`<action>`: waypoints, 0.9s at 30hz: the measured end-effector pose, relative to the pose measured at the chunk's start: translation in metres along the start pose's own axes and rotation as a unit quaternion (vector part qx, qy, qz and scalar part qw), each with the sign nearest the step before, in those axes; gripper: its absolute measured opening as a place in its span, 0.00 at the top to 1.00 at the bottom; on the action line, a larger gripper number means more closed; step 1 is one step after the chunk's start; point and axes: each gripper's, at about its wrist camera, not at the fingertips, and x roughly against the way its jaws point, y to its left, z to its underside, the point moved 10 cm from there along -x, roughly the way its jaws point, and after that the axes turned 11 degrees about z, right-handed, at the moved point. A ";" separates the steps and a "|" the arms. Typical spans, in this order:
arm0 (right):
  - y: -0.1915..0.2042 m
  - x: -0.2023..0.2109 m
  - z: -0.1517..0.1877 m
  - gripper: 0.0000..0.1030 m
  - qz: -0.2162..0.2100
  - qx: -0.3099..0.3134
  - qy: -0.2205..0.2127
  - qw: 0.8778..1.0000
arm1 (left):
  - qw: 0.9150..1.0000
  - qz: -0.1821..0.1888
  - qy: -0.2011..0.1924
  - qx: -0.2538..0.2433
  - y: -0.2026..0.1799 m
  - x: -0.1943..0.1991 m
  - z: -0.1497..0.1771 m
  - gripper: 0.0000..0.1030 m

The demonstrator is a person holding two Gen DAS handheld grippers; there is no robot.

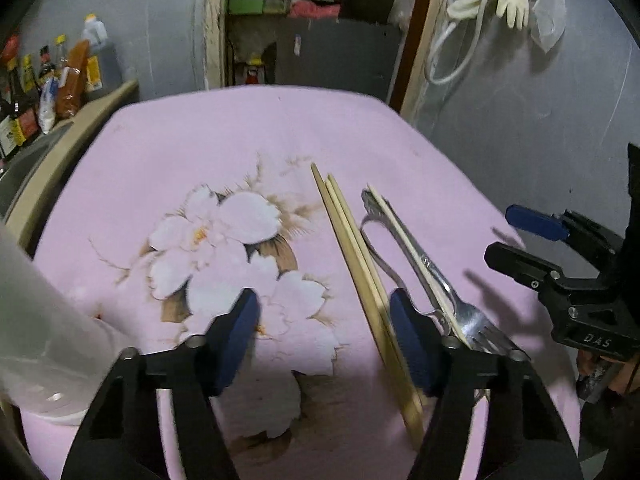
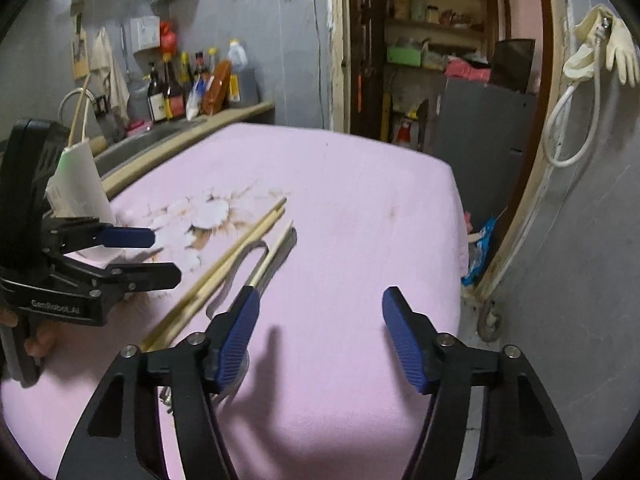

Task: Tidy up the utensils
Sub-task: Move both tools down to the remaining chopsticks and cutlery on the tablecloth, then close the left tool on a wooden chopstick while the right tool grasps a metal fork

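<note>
Two wooden chopsticks (image 1: 352, 248) lie side by side on the pink flowered cloth (image 1: 224, 136). To their right lies a metal fork (image 1: 468, 312) with a third chopstick (image 1: 404, 232) on it and another bent metal utensil (image 1: 380, 256) beside it. My left gripper (image 1: 324, 332) is open and empty, just above the cloth, its right finger next to the chopsticks. My right gripper (image 2: 316, 336) is open and empty, over the cloth right of the utensils (image 2: 224, 264). It also shows in the left wrist view (image 1: 516, 236). The left gripper shows in the right wrist view (image 2: 166, 254).
A white translucent holder (image 2: 82, 192) with two sticks in it stands at the left, also in the left wrist view (image 1: 36, 320). Sauce bottles (image 2: 192, 84) stand by a sink behind it. The table's right edge drops off beside a doorway (image 2: 440, 80).
</note>
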 end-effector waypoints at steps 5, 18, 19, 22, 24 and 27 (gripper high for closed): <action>0.002 -0.003 0.001 0.44 -0.007 0.002 0.011 1.000 | 1.000 0.004 0.018 -0.004 -0.001 -0.008 0.003 0.58; 0.012 -0.009 0.005 0.48 -0.018 0.020 0.028 0.999 | 0.999 0.000 0.036 0.016 0.007 -0.026 -0.015 0.80; 0.014 -0.009 0.005 0.49 -0.020 0.023 0.030 0.999 | 0.999 -0.001 0.036 0.018 0.006 -0.027 -0.017 0.80; 0.019 -0.013 0.007 0.54 -0.025 0.035 0.041 0.998 | 0.999 0.001 0.038 0.031 0.013 -0.031 -0.027 0.80; 0.022 -0.016 0.009 0.59 -0.028 0.041 0.048 0.998 | 0.999 0.004 0.037 0.038 0.017 -0.032 -0.032 0.81; 0.027 -0.018 0.008 0.62 -0.032 0.049 0.053 0.997 | 0.998 0.008 0.036 0.041 0.020 -0.031 -0.034 0.90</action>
